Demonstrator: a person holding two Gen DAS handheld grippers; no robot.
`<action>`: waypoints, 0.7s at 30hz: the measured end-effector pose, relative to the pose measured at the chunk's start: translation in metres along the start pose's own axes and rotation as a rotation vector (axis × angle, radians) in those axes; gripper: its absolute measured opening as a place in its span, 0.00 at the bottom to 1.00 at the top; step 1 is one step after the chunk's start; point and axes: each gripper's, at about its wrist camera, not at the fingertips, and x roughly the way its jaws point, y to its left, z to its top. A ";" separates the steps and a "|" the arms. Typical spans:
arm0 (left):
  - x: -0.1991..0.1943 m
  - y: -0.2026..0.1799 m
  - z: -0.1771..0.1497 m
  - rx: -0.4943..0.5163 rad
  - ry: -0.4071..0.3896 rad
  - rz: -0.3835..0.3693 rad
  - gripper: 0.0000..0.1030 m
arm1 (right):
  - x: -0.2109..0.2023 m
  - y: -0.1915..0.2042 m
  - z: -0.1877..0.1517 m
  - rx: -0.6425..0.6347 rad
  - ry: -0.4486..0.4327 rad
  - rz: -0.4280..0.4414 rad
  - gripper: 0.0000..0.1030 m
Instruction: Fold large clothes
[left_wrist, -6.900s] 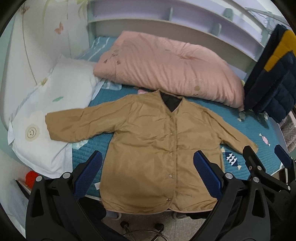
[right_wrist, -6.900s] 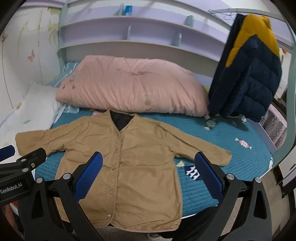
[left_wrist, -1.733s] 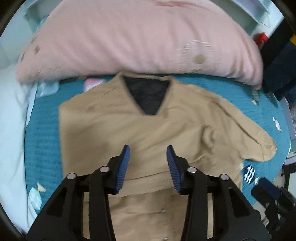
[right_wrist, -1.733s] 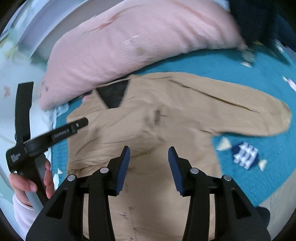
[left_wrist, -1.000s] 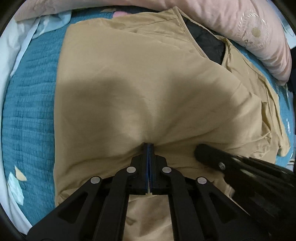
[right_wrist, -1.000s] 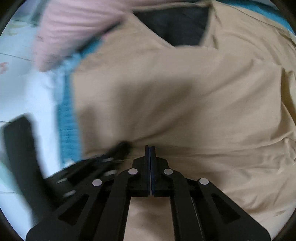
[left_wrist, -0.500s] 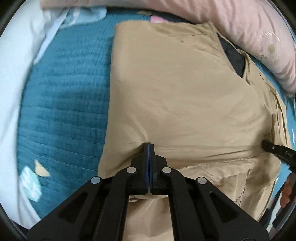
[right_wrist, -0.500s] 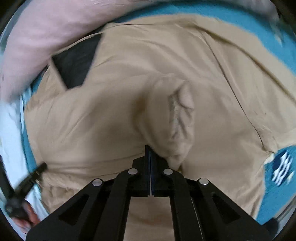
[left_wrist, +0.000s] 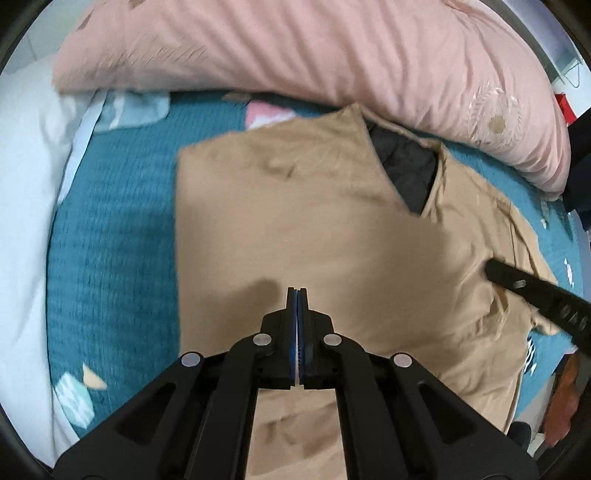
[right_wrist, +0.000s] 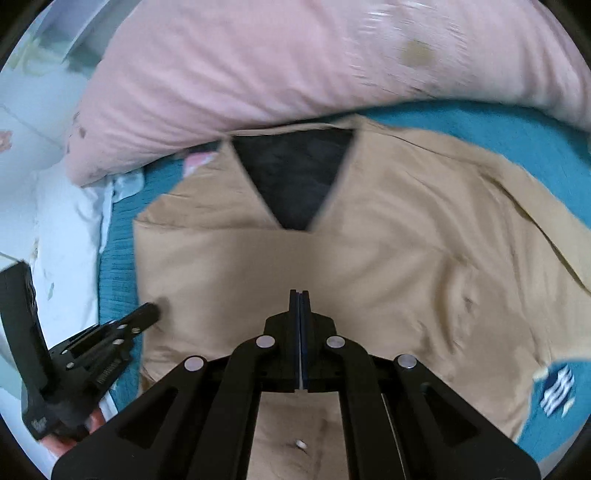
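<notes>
A tan jacket (left_wrist: 332, 221) lies front-up on the teal bedspread (left_wrist: 110, 258), black lining showing at its V neck (right_wrist: 295, 184). Its left sleeve is folded in across the body, leaving a straight left edge. My left gripper (left_wrist: 297, 291) hovers just above the jacket's middle, shut, with nothing between its pads. The right gripper (right_wrist: 299, 293) is also shut and empty over the jacket's chest, where the cloth (right_wrist: 406, 258) lies in soft wrinkles. Each gripper appears in the other's view: the right one (left_wrist: 491, 269) over the jacket's right side, the left one (right_wrist: 149, 310) at its left edge.
A bulky pink duvet (left_wrist: 332, 55) lies along the far side, touching the jacket's collar. A white pillow (left_wrist: 22, 221) borders the left. Something dark (left_wrist: 580, 147) hangs at the right edge. A person's hand (right_wrist: 55, 443) holds the left gripper's handle.
Both grippers have lifted off the jacket and pulled back, so more of the bed shows. The bunched fabric at the right gripper's tip has settled flatter. Both stay shut.
</notes>
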 end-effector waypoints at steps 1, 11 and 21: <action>0.001 -0.007 0.004 0.004 -0.005 -0.014 0.00 | 0.003 0.001 0.003 -0.003 0.006 0.019 0.00; 0.070 0.007 0.031 -0.046 0.077 0.004 0.00 | 0.082 0.000 0.022 0.023 0.125 0.016 0.00; 0.047 0.032 0.016 0.003 -0.007 0.164 0.00 | 0.048 -0.071 0.013 0.014 0.005 -0.182 0.00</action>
